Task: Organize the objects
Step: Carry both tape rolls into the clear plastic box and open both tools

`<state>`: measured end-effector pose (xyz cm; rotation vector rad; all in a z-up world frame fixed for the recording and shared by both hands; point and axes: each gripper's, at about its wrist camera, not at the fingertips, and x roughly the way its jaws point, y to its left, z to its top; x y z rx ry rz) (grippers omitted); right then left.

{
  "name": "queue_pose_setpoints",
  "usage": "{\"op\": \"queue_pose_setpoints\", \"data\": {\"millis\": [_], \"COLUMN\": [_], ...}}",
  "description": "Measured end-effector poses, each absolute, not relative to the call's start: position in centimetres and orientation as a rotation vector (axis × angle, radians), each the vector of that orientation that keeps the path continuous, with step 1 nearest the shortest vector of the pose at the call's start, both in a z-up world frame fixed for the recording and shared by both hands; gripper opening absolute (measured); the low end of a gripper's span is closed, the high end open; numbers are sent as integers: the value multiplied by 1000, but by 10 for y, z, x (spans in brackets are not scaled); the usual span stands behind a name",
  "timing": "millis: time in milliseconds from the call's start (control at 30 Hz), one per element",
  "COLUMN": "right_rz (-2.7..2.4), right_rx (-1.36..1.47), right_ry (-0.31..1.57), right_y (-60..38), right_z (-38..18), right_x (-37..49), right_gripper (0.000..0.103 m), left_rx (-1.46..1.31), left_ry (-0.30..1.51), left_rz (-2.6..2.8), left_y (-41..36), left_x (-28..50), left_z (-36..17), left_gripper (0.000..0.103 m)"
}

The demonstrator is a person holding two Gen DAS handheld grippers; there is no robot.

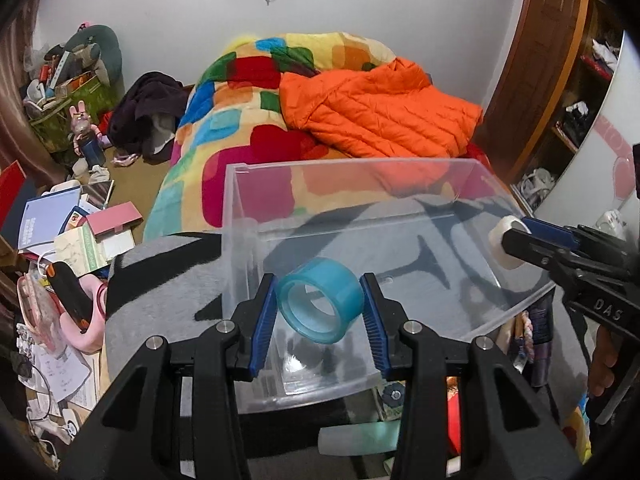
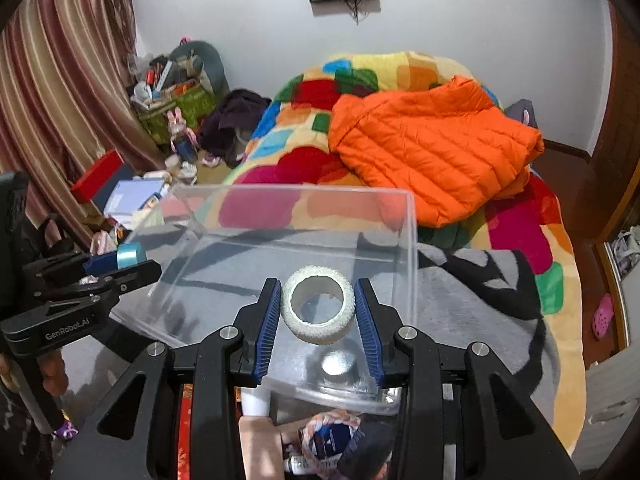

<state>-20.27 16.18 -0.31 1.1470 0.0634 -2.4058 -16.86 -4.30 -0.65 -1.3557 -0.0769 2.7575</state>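
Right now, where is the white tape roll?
The white tape is gripped in the right gripper, held over the clear box. The left wrist view shows it at the box's right edge, opposite the blue tape.

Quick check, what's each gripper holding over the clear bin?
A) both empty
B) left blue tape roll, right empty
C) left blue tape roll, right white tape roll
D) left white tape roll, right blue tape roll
C: the left gripper is shut on the blue tape roll and the right gripper on the white tape roll, both held above the clear bin.
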Motion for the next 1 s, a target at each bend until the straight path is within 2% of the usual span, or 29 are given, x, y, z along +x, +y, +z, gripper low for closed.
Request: {"op": "queue_pose_setpoints", "data": {"millis": [367,533,667,733,867,1000], "right_rz": [-2379,-2368,-2388,-2395,-2414,-2443], "right_rx": [1192,1209,1168,1145,1088,1041], "right_ry": [158,151,149,142,104,91], "right_y": [143,144,147,150,158,168], "right_z": [-18,-17,-6,1,18,29], "right_x": [-204,-203,-196,-192,-182,-168], "right_gripper": [35,39,43,46,54,56], "left_rx": [-1356,-1342,-1303,-1288,-1239,-1207], "left_ry": [-10,1,23,12,16,17], "left_rz": [2720,2719,2746,2753,2780,2790], "left_y": [-35,-35,-35,-37,-43,-49], "left_x": [-168,-164,-156,-150,-131,-106], "left_z": [-12,-8,2,6,17,19], "left_gripper": [42,58,59,66,72,83]}}
